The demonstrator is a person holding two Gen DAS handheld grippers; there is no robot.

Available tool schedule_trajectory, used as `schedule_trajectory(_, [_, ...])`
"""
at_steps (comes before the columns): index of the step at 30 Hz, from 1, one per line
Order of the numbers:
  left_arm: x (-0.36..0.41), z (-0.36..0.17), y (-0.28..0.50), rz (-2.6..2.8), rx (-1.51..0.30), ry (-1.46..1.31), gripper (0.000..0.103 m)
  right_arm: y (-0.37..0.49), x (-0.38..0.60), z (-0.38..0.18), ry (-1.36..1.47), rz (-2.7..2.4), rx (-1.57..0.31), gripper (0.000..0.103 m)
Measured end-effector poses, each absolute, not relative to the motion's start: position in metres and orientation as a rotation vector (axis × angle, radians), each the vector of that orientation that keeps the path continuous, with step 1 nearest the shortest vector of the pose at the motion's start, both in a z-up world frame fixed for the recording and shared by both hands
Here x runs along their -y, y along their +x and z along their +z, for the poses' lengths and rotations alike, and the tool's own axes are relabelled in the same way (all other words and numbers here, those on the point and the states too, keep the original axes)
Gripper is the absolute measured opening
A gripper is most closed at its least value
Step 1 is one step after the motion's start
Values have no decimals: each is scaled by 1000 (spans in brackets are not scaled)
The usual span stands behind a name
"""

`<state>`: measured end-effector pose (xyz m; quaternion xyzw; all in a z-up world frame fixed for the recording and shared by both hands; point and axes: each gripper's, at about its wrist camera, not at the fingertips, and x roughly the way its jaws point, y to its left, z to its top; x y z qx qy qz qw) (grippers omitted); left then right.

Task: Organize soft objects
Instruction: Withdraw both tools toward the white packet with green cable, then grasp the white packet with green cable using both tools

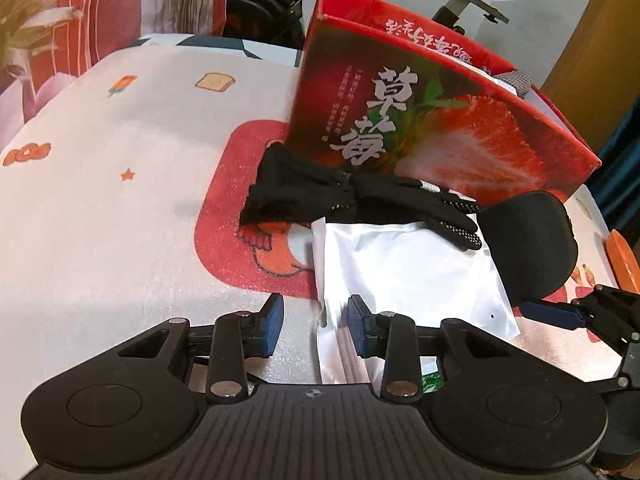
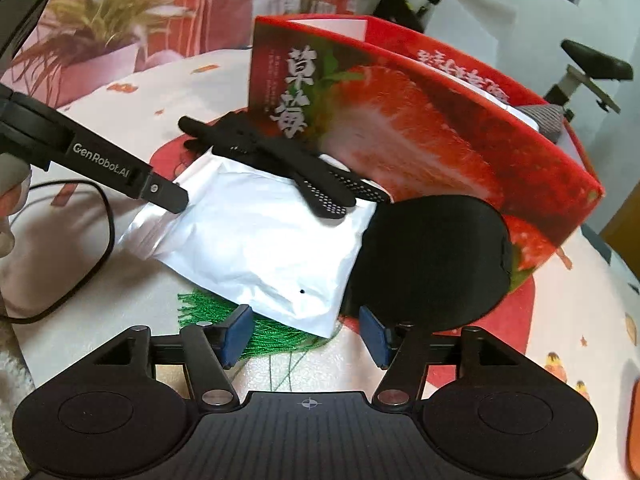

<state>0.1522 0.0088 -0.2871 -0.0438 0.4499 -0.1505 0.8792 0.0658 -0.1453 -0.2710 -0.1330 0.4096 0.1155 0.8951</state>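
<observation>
A white soft pouch [image 1: 412,276] [image 2: 256,236] lies on the table before a red strawberry box [image 1: 440,120] [image 2: 420,128]. Black gloves [image 1: 352,196] [image 2: 280,160] lie across the pouch's far edge, against the box. A black rounded case [image 1: 528,248] [image 2: 432,256] sits right of the pouch. A green tasselled cloth [image 2: 240,320] pokes out under the pouch's near corner. My left gripper [image 1: 316,324] is open, its jaws straddling the pouch's near left edge. My right gripper [image 2: 306,336] is open and empty, just short of the pouch's near corner.
The table [image 1: 100,220] has a white cartoon-print cover with a red patch [image 1: 224,216]. A grey cloth [image 1: 516,80] [image 2: 548,116] rests inside the box. A black cable [image 2: 100,248] loops at the left. An orange object [image 1: 620,256] lies at the right edge.
</observation>
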Motion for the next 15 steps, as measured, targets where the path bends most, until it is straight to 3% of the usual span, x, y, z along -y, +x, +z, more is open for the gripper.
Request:
schedule_trajectory(11, [-13, -288, 155, -310, -924, -133, 37, 68, 127, -280, -475, 248, -791, 66])
schedule_trajectory(15, [-15, -288, 156, -309, -921, -144, 37, 74, 126, -277, -491, 238, -770, 65])
